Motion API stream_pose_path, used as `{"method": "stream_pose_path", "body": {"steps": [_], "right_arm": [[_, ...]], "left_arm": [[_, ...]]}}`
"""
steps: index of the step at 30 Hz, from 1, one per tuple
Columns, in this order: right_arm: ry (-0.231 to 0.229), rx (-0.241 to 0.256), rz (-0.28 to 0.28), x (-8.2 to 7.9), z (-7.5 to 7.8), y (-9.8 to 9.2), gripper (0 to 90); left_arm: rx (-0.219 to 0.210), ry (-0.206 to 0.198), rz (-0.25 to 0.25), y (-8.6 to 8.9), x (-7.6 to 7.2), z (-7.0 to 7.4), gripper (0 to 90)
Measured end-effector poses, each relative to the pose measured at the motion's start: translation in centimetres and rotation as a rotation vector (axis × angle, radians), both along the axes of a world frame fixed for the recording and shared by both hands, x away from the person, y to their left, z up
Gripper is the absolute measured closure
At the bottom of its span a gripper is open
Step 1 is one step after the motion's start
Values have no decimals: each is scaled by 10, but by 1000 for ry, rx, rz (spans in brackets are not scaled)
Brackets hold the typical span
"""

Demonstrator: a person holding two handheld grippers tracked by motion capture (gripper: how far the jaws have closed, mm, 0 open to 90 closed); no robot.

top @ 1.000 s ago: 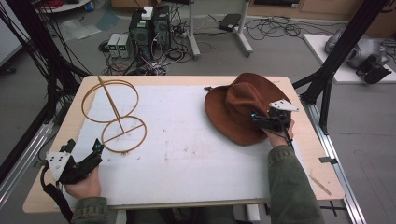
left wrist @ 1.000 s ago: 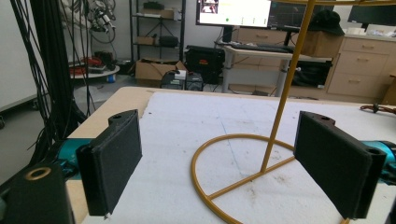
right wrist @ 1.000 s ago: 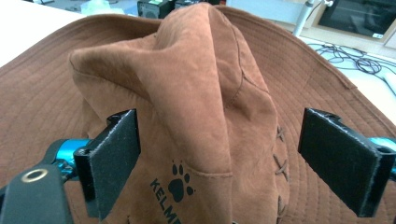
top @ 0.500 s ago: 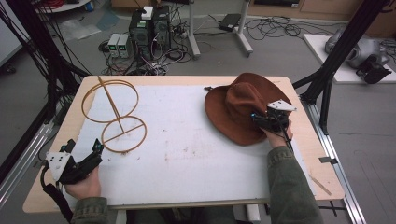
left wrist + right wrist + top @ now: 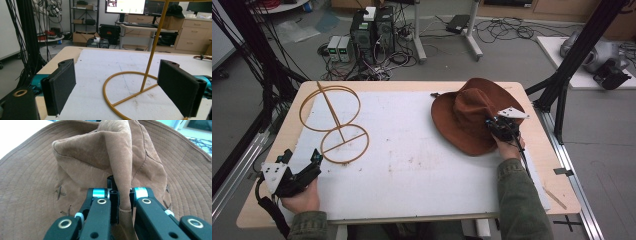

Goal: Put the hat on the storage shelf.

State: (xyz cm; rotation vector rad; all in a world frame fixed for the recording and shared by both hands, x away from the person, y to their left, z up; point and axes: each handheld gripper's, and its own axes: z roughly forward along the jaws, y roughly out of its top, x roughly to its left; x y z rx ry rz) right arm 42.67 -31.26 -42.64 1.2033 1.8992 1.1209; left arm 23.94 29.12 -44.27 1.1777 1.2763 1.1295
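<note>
Nothing shifted: the right gripper (image 5: 492, 126) stayed pinched on the brown hat (image 5: 467, 115), left gripper (image 5: 314, 161) unmoved.

Your high view looks forward and down over the whole white-topped wooden table (image 5: 422, 165), with the lab floor beyond. Your left gripper view sits low, facing across it, close to the base ring of the tall yellow wire stand (image 5: 130, 98) (image 5: 334, 125). Your right gripper view presses right up against the crown of the brown suede wide-brimmed hat (image 5: 105, 160) (image 5: 467, 112).

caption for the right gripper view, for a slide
Right gripper pinching a fold in the crown of a brown suede hat.
</note>
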Motion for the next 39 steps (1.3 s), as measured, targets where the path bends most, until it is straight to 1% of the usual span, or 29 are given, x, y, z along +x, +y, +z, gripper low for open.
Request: {"method": "stream_pose_path", "body": {"steps": [2,7,10,13,14,15,16,19,21,23,24,25,27,30,33,34,35,37,38,39], "right_arm": [[8,15,-3,0,0,-2,888],[6,16,-14,1,0,-2,889],[9,16,-35,0,0,0,889],[11,21,-42,0,1,0,889],[12,24,-58,-1,1,-1,889],[12,24,-58,-1,1,-1,889],[18,34,-51,-1,2,-3,889],[13,37,-55,-2,3,-3,889],[-3,40,-64,-3,4,-3,890],[-25,64,-74,-5,8,-2,890],[-25,64,-74,-5,8,-2,890],[-42,63,-73,-5,9,-2,890],[-48,71,-78,-8,11,-2,889],[-61,69,-76,-8,12,-2,889],[-83,70,-72,-10,14,0,889],[-85,74,-74,-11,15,1,889],[-100,80,-72,-12,16,2,889],[-103,82,-74,-13,17,2,889],[-115,99,-71,-15,19,3,889],[-115,99,-71,-15,19,3,889]], "left_arm": [[0,0,-1,0,0,0,156],[0,-1,-1,0,0,0,156],[1,0,0,0,0,0,156],[1,0,-1,0,0,0,156],[0,-1,-1,0,0,0,156],[0,0,0,0,0,0,156],[0,-1,-1,0,0,0,156],[-1,2,0,1,0,0,156],[-2,2,0,1,0,0,156],[-3,2,1,1,0,0,156],[-5,2,1,1,0,0,156],[-7,0,1,1,0,0,156],[-7,2,1,2,0,0,156],[-9,1,0,1,0,0,156],[-9,0,0,1,0,0,157],[-9,0,-1,1,0,0,156],[-9,0,-1,1,0,0,157],[-7,0,-1,1,0,0,157],[-5,1,-1,1,0,0,157],[-6,2,-2,1,0,0,157]]}}
